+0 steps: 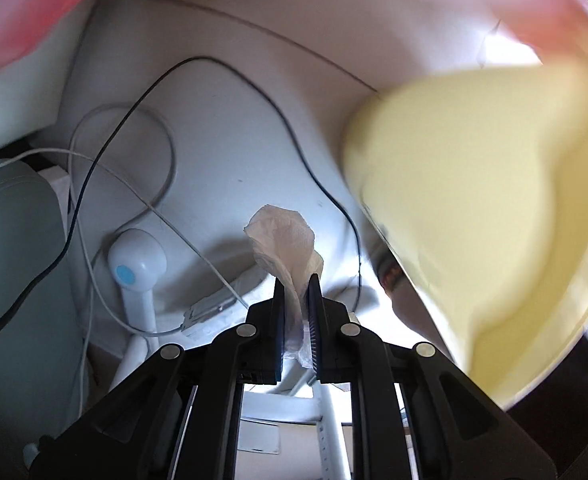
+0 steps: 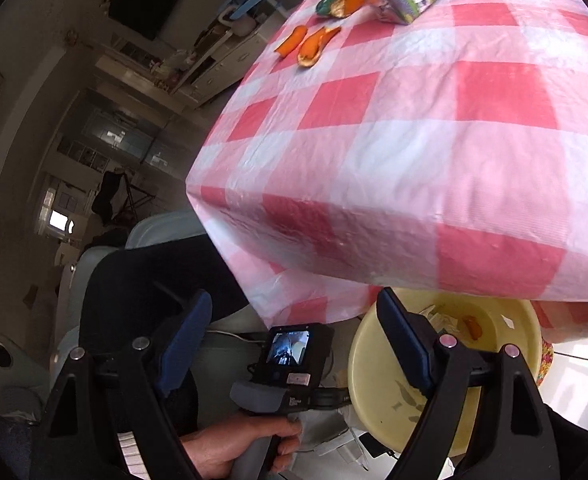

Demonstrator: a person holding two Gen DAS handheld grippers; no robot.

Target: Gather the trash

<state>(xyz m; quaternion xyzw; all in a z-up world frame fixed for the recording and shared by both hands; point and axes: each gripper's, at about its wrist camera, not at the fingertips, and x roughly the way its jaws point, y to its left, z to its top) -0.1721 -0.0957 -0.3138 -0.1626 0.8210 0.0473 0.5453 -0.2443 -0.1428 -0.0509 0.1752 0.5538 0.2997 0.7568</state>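
Left hand-held gripper (image 1: 296, 292) clamped on a crumpled tissue (image 1: 284, 240) sticking up lengthwise between the jaws, yellow basin (image 1: 494, 200) just to its right – left is nearer; right hand-held gripper (image 2: 294, 344) gapes empty – orange peels (image 2: 308, 46) far across the desk (image 2: 414, 140).

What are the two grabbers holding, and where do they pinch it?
The left gripper pinches a crumpled white paper tissue by its lower end between its fingers. The right gripper is open and holds nothing.
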